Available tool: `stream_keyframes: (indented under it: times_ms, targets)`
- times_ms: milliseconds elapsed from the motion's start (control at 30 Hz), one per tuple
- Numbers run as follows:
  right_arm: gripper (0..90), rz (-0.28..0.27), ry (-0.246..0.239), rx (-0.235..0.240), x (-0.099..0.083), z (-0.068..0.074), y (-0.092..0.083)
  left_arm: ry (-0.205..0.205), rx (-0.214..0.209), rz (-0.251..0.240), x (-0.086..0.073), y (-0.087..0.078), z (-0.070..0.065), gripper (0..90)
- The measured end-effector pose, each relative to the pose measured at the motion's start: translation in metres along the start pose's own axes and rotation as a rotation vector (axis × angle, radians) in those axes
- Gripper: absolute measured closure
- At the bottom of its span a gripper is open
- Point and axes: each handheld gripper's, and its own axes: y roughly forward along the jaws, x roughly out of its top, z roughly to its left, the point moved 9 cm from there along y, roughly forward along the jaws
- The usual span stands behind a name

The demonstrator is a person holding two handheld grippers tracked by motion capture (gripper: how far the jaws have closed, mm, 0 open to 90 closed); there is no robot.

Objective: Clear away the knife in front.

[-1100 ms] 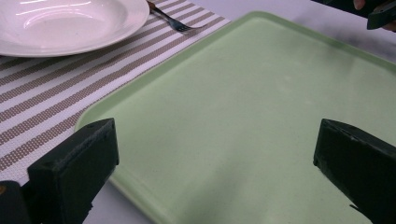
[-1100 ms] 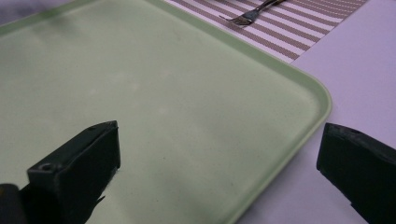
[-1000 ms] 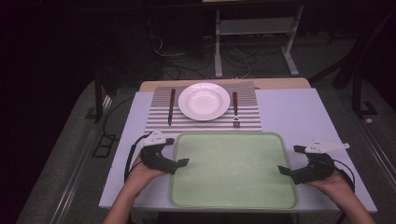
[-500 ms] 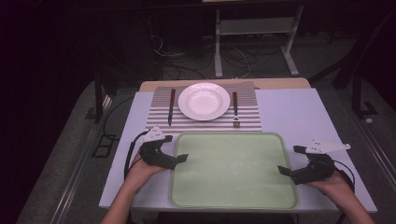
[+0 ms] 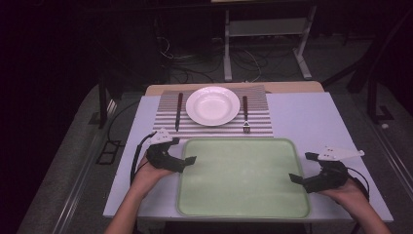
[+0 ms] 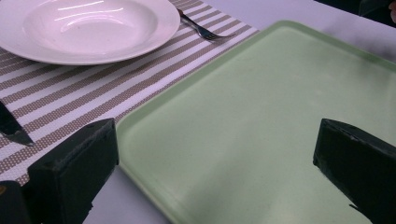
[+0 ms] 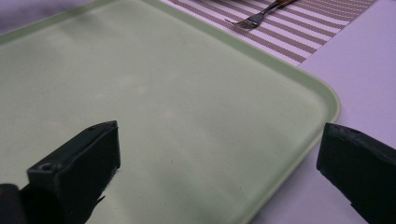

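Tray (image 5: 243, 180) nearest, at six o'clock on the table (image 5: 302, 117). Beyond it at twelve, placemat (image 5: 258, 124) bearing plate (image 5: 213, 106); knife (image 5: 178, 111) at nine of plate, fork (image 5: 245, 114) at three.

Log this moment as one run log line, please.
left gripper: open, at green tray left rim | right gripper: open, at right rim | tray: empty, flat on table | plate, fork: untouched

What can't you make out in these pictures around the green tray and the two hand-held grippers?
- Left gripper view: knife cut off by the left edge; only its tip shows.
- Right gripper view: fork handle cut off by the top edge.
- High view: near rim of the tray sits at the table's edge; the person's forearms run past the bottom edge.
- High view: floor beyond the table too dark.
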Motion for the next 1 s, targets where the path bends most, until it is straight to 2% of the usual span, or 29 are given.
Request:
stream_keyframes:
  times_ms: [500,733,833,933,1000]
  targets:
    - [0.0,-0.012,0.009,-0.003,0.001,-0.001,0.000,0.003,0.022,-0.019,0.011,0.006,0.014,0.0]
    - [0.0,-0.008,0.011,0.001,0.000,0.000,0.000,0.004,0.028,-0.009,0.010,0.008,0.017,0.0]
    - [0.0,-0.008,0.015,0.000,0.001,0.000,0.001,0.009,0.032,-0.015,0.013,0.009,0.021,7.3]
    - [0.0,-0.009,0.015,0.000,0.000,0.000,0.001,0.008,0.053,-0.022,0.018,0.011,0.031,8.4]
    - [0.0,-0.012,0.020,0.000,0.000,-0.001,0.000,0.006,0.060,-0.024,0.019,0.011,0.034,12.4]
